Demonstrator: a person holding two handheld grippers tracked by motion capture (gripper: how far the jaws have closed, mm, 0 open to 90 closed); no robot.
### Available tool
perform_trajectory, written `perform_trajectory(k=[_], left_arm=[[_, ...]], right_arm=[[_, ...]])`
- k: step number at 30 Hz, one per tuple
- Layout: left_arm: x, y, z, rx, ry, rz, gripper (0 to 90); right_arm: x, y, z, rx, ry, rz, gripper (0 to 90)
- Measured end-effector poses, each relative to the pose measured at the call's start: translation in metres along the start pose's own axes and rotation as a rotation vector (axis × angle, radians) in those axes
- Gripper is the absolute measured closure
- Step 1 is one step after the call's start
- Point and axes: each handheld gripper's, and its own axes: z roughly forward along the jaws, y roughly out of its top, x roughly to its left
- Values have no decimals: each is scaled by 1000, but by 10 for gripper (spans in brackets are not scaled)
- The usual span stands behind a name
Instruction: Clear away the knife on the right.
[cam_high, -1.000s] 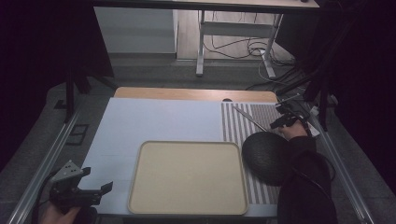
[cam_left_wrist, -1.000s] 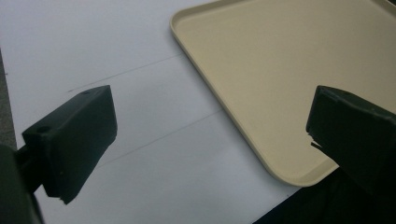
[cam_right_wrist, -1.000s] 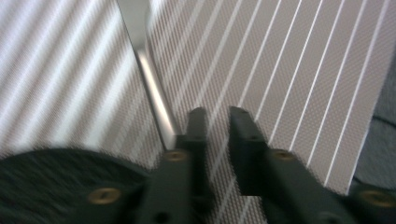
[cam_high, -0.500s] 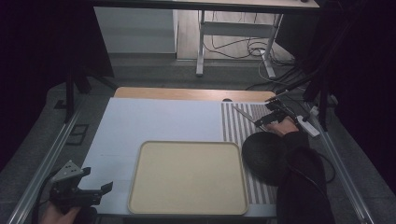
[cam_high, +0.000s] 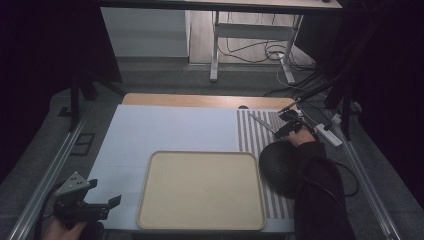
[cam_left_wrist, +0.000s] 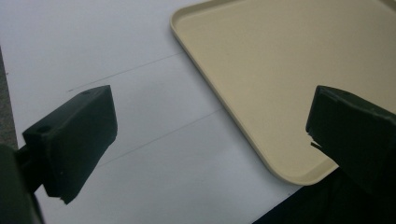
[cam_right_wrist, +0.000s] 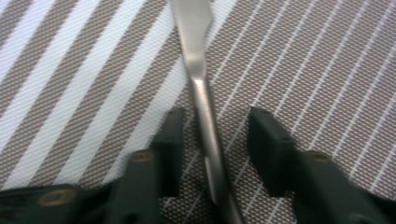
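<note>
A silver metal utensil (cam_high: 262, 122) lies on the striped placemat (cam_high: 250, 140) at the right of the table. Its flat handle (cam_right_wrist: 200, 70) runs up between the jaws of my right gripper (cam_right_wrist: 215, 126), which has come down over it. Those jaws have just been closing; a gap still shows on each side of the handle, so the pads do not press it. From above, the right gripper (cam_high: 284, 128) sits at the near end of the utensil. My left gripper (cam_high: 111, 203) rests at the front left corner, open wide (cam_left_wrist: 210, 126), with nothing between its jaws.
A beige tray (cam_high: 200, 155) lies bare at the front middle, its corner (cam_left_wrist: 280, 56) close to the left gripper. A dark round dish (cam_high: 277, 162) sits on the placemat just in front of the right hand. White mat (cam_high: 170, 125) covers the rest.
The right gripper has moved left along the placemat and down onto the utensil, so its jaws now straddle the handle. The left gripper has stayed where it was.
</note>
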Motion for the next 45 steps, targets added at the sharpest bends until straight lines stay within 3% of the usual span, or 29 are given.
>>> perform_trajectory(k=[1, 3, 10, 14, 21, 34, 45], left_arm=[[0, 0, 0, 0, 0, 0, 25], [0, 0, 0, 0, 0, 0, 25], [0, 0, 0, 1, 1, 5, 25], [0, 0, 0, 1, 1, 4, 25], [0, 0, 0, 1, 2, 4, 25], [-1, 0, 0, 3, 4, 5, 25], [-1, 0, 0, 4, 4, 7, 25]], right_arm=[[0, 0, 0, 0, 0, 0, 634], [0, 0, 0, -1, 15, -3, 768], [1, -1, -1, 2, 19, -56, 800], [-1, -2, -3, -8, -5, -86, 802], [-14, -10, -13, -50, -35, -51, 802], [-34, -24, -41, -113, -41, 31, 802], [-18, -29, -51, -112, 6, 29, 802]])
